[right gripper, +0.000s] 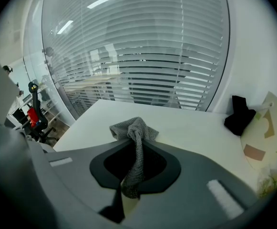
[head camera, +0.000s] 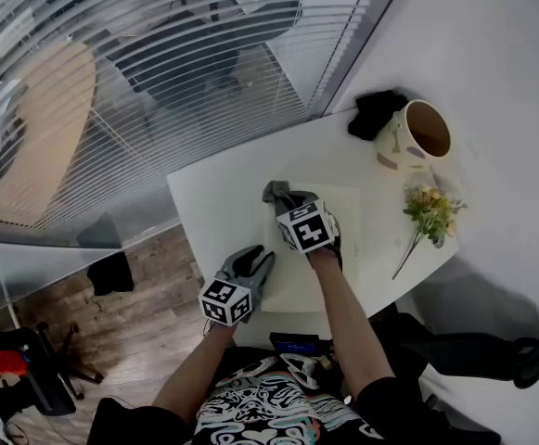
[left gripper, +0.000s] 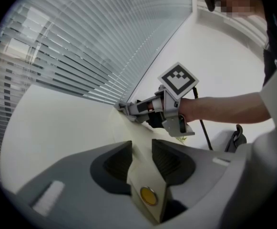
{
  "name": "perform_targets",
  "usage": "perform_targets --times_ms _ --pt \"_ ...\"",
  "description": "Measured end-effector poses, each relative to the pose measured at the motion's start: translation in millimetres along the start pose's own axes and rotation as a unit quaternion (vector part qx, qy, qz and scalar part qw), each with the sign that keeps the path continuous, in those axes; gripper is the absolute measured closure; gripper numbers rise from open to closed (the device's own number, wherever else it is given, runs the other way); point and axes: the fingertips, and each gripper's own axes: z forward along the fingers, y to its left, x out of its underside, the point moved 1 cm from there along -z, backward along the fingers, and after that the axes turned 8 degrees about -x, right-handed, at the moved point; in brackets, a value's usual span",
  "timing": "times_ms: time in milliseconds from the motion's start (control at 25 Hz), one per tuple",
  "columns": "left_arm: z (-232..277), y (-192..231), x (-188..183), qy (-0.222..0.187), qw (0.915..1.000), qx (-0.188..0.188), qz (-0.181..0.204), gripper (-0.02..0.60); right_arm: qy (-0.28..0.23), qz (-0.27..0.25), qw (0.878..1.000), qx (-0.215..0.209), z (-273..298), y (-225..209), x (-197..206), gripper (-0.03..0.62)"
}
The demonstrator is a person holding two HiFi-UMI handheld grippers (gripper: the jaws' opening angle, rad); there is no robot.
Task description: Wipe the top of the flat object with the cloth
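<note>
A cream flat mat (head camera: 348, 213) lies on the white table (head camera: 213, 193). My left gripper (head camera: 262, 258) is shut on the mat's near left edge. In the left gripper view the mat (left gripper: 140, 173), with a gold snap button (left gripper: 148, 195), is pinched between the jaws of my left gripper (left gripper: 141, 149). My right gripper (head camera: 288, 207) is shut on a grey knitted cloth (head camera: 281, 194) at the mat's far left part. In the right gripper view the cloth (right gripper: 134, 130) hangs out of my right gripper (right gripper: 137, 149) in a bunch. The right gripper (left gripper: 128, 109) also shows in the left gripper view.
A large patterned mug (head camera: 419, 134) and a black bundle (head camera: 377, 111) stand at the table's far right corner. A flower sprig (head camera: 429, 213) lies right of the mat. A glass wall with blinds (head camera: 158, 72) borders the table's far left side.
</note>
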Motion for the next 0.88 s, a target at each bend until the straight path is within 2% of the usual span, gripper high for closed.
perform_targets --times_ms 880 --pt "0.7 0.3 0.6 -0.004 1.0000 -0.006 0.006 0.395 -0.008 0.002 1.000 0.023 -7.6 -10.0 3.5 0.574"
